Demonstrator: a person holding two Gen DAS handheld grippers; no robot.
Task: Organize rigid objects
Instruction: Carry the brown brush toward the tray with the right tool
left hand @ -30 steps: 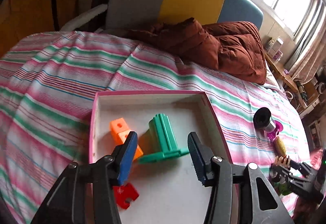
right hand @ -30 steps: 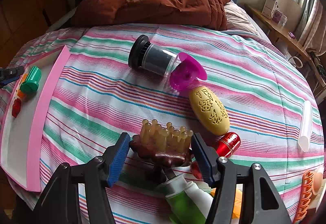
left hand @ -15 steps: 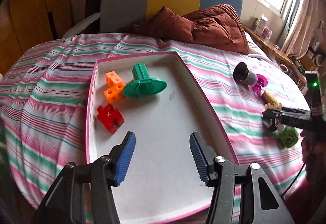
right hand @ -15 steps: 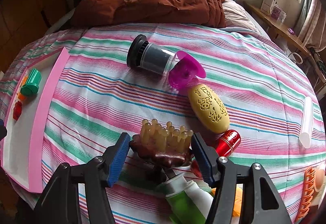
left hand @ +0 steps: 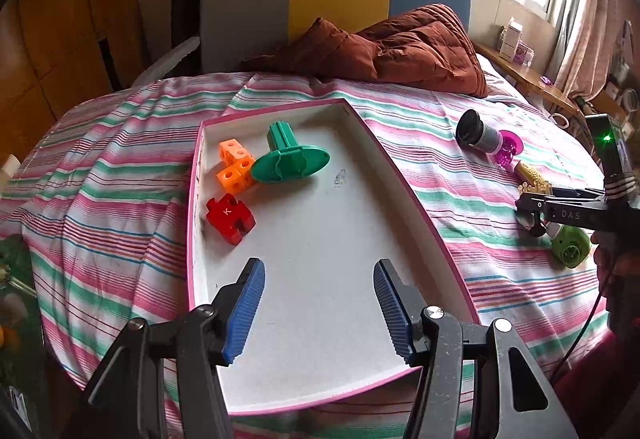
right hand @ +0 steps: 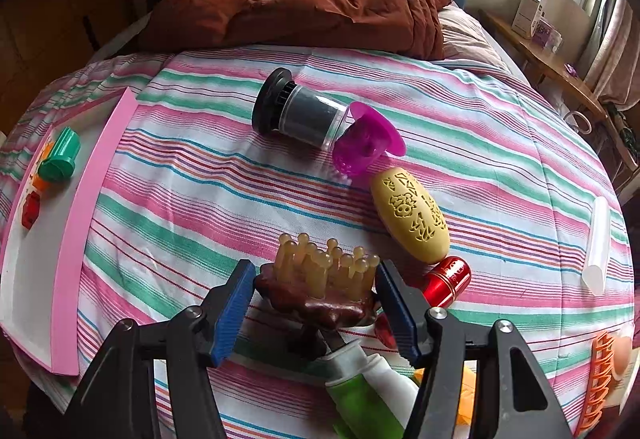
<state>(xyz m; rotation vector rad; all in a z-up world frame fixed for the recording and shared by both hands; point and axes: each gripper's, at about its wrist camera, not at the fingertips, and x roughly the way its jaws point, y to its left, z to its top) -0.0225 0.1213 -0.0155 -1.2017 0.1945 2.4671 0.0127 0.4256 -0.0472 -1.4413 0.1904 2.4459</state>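
Left hand-held gripper (left hand: pixel 318 303): blue-padded fingers spread wide apart, nothing between them, hovering over the near end of the pink-rimmed tray (left hand: pixel 404 183) on the striped bedsheet (left hand: pixel 112 175). Ahead and to the left of it, in the tray's far corner: green flanged peg (left hand: pixel 286 157) lying on its side, touching the orange linking cubes (left hand: pixel 234 167); red puzzle-piece block (left hand: pixel 230 217) just nearer, apart from both. Bare white tray floor directly ahead and beneath the fingers.

Right hand-held gripper (right hand: pixel 316 303): fingers set either side of a brown scalp massager brush (right hand: pixel 320 287) with pale bristles pointing up; pads right at its sides, firm contact impossible to tell. Just beneath and nearer than the brush, a green-and-white bottle (right hand: pixel 360 387). Ahead and to the right: red metal capsule (right hand: pixel 446 279), touching the yellow carved oval case (right hand: pixel 412 215) beyond it. Further ahead: purple strainer cup (right hand: pixel 366 145) against a dark jar with black lid (right hand: pixel 298 111) lying on its side. Far right: white tube (right hand: pixel 598 243) and orange comb (right hand: pixel 600 371) at the edge. Far left: the tray's pink rim. Brown duvet (right hand: pixel 320 3) bunched at the far end of the bed.
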